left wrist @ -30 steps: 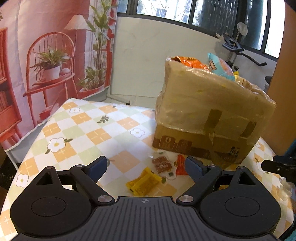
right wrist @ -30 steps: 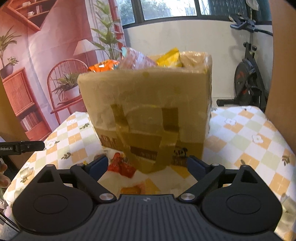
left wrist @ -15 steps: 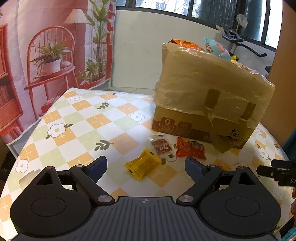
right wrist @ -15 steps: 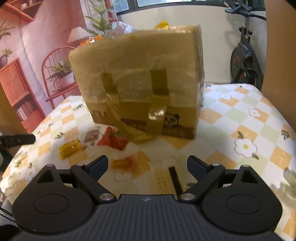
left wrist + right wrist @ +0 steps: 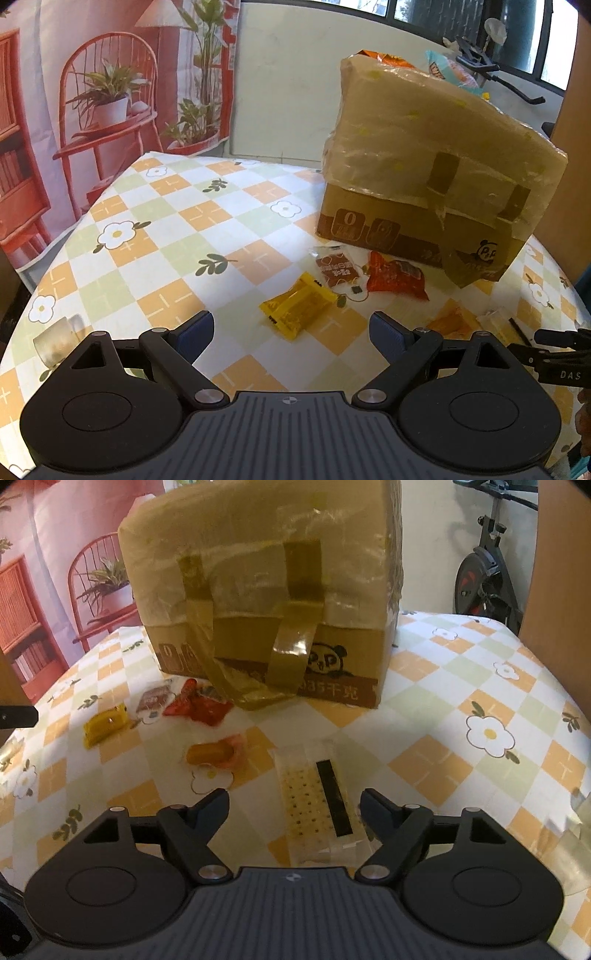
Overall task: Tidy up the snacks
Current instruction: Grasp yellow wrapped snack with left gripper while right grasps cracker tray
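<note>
**Cracker packet framed by lowered right gripper**

The cracker packet [image 5: 318,800], earlier unseen, is now found on the table [image 5: 443,716] between the right gripper [image 5: 294,805] fingers, untouched; its long axis runs away toward the box [image 5: 266,590]. The jaws have just been closing. The left gripper [image 5: 291,334] is held released, empty, above a yellow packet [image 5: 297,309].

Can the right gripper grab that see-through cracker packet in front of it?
Probably yes. The cracker packet lies flat between the right gripper's fingers, which have just been closing but aren't pressing it, with nothing in between.
</note>
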Tool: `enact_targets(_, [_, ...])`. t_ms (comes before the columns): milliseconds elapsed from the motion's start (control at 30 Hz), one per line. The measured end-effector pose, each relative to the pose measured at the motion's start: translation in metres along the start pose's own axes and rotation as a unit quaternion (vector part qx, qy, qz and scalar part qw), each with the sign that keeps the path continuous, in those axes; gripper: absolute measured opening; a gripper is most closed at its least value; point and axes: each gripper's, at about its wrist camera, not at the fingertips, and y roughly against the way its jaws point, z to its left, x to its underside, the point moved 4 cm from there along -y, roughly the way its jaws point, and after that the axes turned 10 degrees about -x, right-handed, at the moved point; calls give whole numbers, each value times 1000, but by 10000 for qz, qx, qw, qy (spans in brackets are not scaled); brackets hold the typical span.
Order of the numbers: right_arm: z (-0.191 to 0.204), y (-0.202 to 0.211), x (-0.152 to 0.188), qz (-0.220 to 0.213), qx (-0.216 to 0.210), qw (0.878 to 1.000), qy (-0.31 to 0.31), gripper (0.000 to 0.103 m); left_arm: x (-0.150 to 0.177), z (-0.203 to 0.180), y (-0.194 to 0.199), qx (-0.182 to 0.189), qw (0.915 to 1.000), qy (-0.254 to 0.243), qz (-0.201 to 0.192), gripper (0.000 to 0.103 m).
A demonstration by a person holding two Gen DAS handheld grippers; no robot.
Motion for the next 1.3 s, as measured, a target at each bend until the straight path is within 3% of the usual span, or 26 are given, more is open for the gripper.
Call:
enact_targets(433, [-2,1,0,-15,-6,10000,-30,79,10,-20,2,232,9995,-212,70,93])
enact_targets(667, [6,8,5,-7,-51,9999,127,79,13,-18,4,154,9996,-223,84,93])
enact_targets(1033, [-13,-9,0,-15,10,9999,123,75,11,-10,-2,87,9997,-119,179,93])
enact_targets(1100, [-13,-15,1,66,43,9997,233,73,12,-10,-4,92,9997,-119,200,92])
enact_targets(1300, [-19,-23,3,40,64,9999,138,51,12,-8,-13,71,9996,-99,258,92])
